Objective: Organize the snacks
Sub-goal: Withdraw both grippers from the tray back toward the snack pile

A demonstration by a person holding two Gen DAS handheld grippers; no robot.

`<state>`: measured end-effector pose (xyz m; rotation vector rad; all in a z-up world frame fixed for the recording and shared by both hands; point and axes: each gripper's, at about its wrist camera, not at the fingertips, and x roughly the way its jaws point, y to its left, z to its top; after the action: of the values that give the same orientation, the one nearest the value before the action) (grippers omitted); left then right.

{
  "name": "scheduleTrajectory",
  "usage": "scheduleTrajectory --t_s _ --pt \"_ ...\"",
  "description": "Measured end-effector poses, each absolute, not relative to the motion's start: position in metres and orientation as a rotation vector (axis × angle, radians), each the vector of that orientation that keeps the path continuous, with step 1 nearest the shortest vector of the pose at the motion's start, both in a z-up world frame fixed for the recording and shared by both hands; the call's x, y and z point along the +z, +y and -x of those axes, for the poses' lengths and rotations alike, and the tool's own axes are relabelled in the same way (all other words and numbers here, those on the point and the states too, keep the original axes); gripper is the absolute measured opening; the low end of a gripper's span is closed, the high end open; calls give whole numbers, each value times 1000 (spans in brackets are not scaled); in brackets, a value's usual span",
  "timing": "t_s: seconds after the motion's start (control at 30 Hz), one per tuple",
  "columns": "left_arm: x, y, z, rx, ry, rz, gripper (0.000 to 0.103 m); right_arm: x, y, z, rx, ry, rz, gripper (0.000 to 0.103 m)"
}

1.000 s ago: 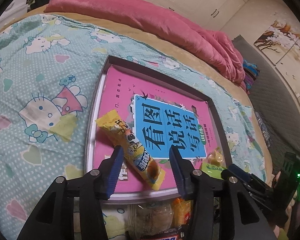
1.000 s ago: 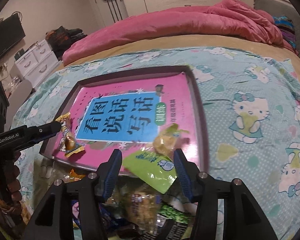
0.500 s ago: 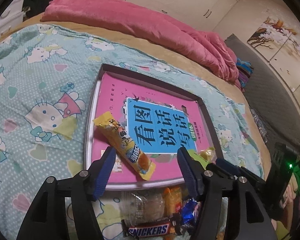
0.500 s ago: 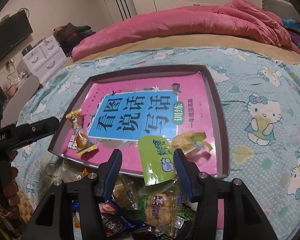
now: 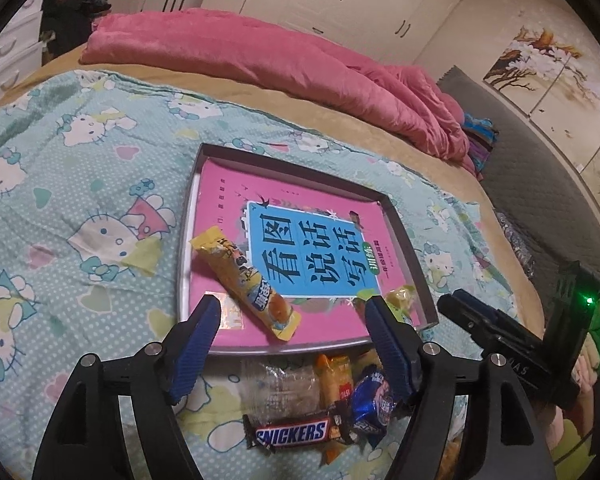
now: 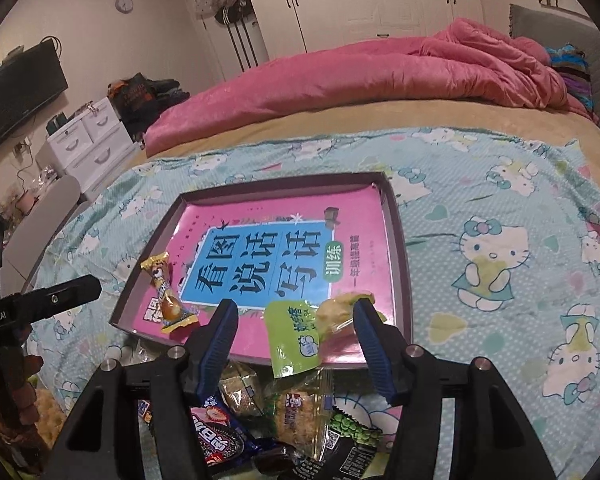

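Looking down over the bed, we see a cartoon-cat blanket (image 5: 80,184) spread wide, with a pink duvet (image 6: 380,68) bunched behind it. On the blanket sits a shallow grey tray (image 5: 408,240) lined with a pink book (image 6: 268,256). Our left gripper (image 5: 292,318) hangs over the tray's near edge, jaws opening with nothing clamped; the yellow snack bar (image 5: 244,280) lies loose on the book, in line with the gap between the fingers. Our right gripper (image 6: 294,322) is opening too, and the green snack packet (image 6: 294,336) lies free between its fingers, overlapping the tray's near rim beside a crumpled yellow wrapper (image 6: 336,312). Nearer to us, on the blanket, there's the heap of loose snacks (image 6: 284,412), a Snickers bar (image 5: 296,434) among them.
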<state>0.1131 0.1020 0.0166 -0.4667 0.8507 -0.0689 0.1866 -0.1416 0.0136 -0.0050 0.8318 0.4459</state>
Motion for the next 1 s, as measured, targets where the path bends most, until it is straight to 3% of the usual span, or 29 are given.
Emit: scheduleTrajectory --t_s 1.0 --pt "10 75 -71 -166 938 216 77 28 -162 -148 469 785 23 65"
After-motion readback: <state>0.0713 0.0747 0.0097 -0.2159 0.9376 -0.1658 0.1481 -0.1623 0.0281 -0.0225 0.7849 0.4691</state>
